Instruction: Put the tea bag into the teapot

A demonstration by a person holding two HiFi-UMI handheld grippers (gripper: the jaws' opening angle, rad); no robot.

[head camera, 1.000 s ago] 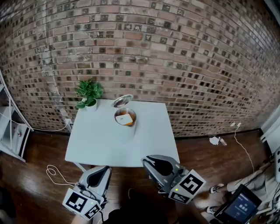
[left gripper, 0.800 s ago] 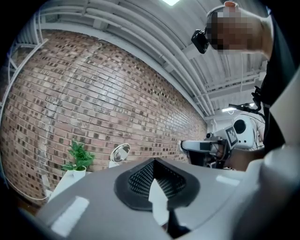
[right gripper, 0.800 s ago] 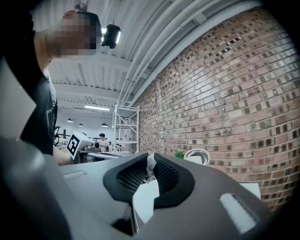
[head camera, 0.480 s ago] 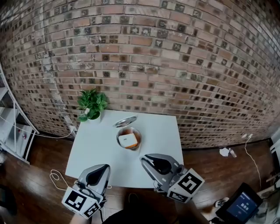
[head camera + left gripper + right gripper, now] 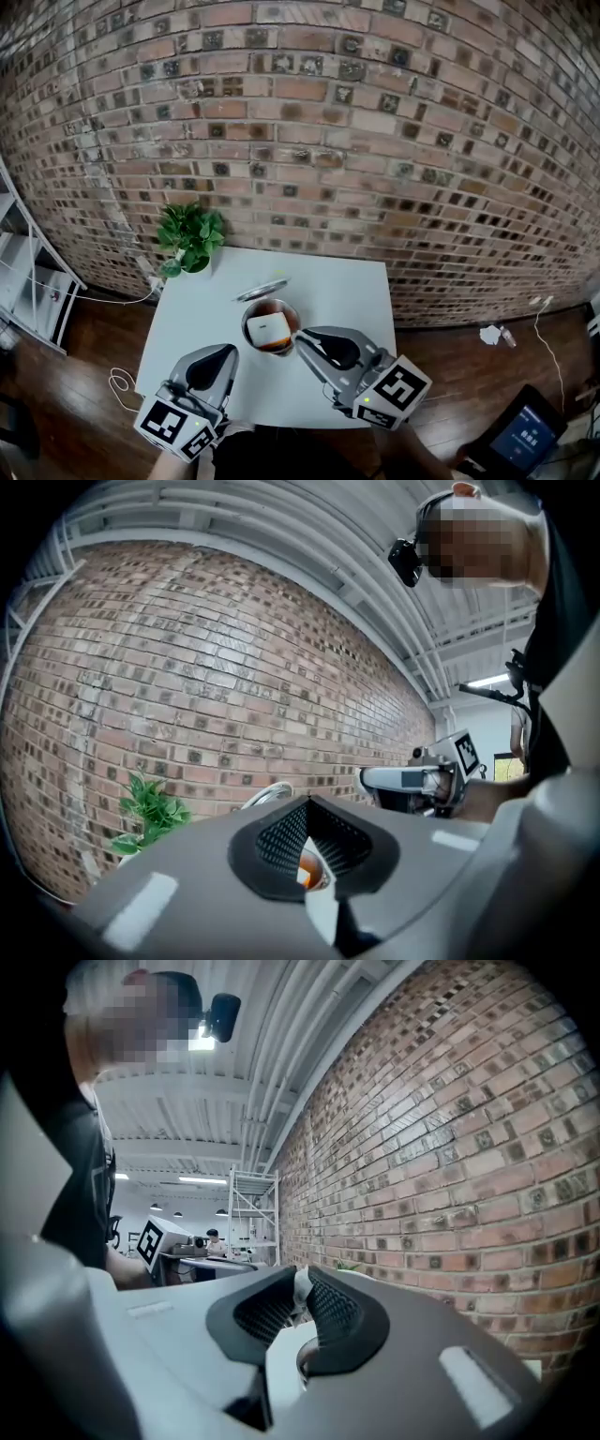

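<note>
Left gripper (image 5: 228, 352) hovers over the white surface (image 5: 349, 291), its jaws closed on nothing. A tea bag (image 5: 267, 328) lies inside the open teapot (image 5: 247, 330), with the lid (image 5: 262, 289) just behind it. Right gripper (image 5: 303, 337) sits beside the rim, its jaws nearly together and pinching a small white piece (image 5: 300, 1288).

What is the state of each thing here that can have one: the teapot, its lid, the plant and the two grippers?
teapot: upright on the table, open, orange inside.
lid: off, lying on the table behind the teapot.
plant: upright at the table's far left corner.
left gripper: shut, empty.
right gripper: shut on a small white piece, probably the tea bag.
</note>
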